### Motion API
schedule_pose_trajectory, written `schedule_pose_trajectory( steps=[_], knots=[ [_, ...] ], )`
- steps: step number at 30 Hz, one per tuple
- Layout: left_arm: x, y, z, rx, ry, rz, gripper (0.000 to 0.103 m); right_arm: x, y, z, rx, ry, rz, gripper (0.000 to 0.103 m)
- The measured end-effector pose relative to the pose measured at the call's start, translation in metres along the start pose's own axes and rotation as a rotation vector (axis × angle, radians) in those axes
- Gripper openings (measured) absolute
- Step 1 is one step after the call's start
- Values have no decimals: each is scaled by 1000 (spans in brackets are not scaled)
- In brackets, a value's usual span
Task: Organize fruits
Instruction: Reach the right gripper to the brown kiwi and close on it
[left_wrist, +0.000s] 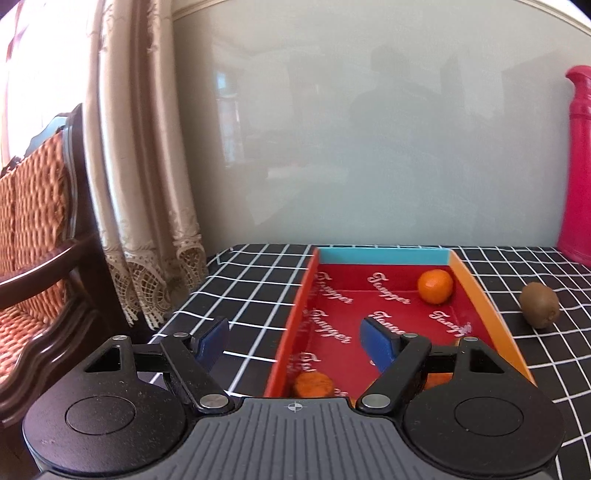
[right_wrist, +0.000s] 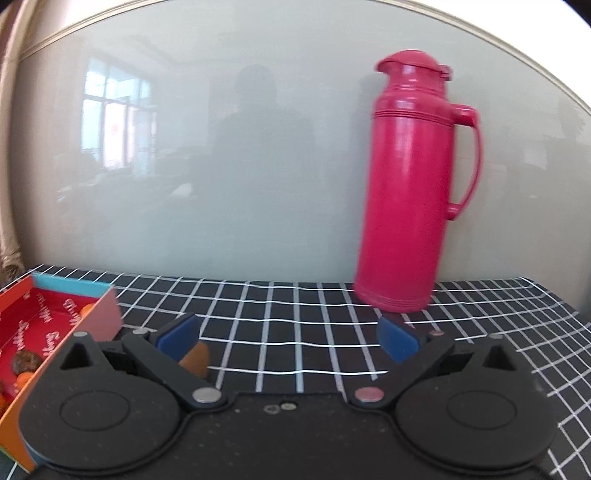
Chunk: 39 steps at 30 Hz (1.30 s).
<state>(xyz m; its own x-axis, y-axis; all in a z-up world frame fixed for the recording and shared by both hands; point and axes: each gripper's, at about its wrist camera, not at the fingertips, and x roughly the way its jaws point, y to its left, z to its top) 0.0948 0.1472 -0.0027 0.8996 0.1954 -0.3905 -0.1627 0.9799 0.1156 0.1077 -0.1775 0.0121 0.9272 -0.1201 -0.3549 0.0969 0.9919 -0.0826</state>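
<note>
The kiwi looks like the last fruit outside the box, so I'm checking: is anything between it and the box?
Only the box's own orange side wall stands between the kiwi and the red floor inside, so the kiwi must go over it. The checked cloth between them is bare.

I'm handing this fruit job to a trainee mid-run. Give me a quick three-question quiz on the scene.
1. True or false: the kiwi lies inside the red box.
2. What stands against the wall, right of the box?
A. pink thermos
B. kettle
C. vase
3. Fill in: the left gripper is ____ with nothing between its pads.

Key: 1 false, it lies on the checked cloth; 2 A, the pink thermos; 3 open.
</note>
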Motion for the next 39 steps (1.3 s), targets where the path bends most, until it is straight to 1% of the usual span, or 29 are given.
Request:
schedule_pose_trajectory(
  steps=[3,7,8,9,11,12,14,16,20,25,26,28,30,36,39],
  knots=[
    [0,11,-1,-23,-10,25,77,6,13,-3,-22,2,28,103],
    [9,31,-8,-61,1,73,77,16,29,-9,-46,21,64,103],
    [14,36,-10,-72,16,81,77,19,33,-10,-58,23,68,102],
    [15,42,-11,-92,10,80,77,22,37,-11,-67,23,67,102],
    [21,51,-13,-101,21,113,77,26,44,-13,-75,21,82,101],
    [24,54,-13,-108,31,113,77,29,46,-14,-74,26,86,101],
    [24,61,-13,-129,25,120,77,34,51,-14,-75,44,97,99],
    [24,65,-13,-127,20,131,77,36,54,-15,-74,33,107,99],
    [27,72,-17,-116,36,143,77,47,62,-18,-83,75,109,99],
    [33,82,-21,-107,62,159,77,64,71,-19,-100,121,85,99],
    [33,84,-21,-107,64,163,77,67,71,-20,-98,135,83,95],
    [35,89,-23,-107,75,165,77,73,70,-20,-88,167,95,81],
    [36,93,-24,-106,83,168,77,81,68,-21,-55,214,115,46],
    [35,103,-25,-117,86,177,77,79,72,-23,-40,217,118,46],
    [34,108,-24,-124,81,183,77,74,72,-21,-37,199,123,46]
  ],
)
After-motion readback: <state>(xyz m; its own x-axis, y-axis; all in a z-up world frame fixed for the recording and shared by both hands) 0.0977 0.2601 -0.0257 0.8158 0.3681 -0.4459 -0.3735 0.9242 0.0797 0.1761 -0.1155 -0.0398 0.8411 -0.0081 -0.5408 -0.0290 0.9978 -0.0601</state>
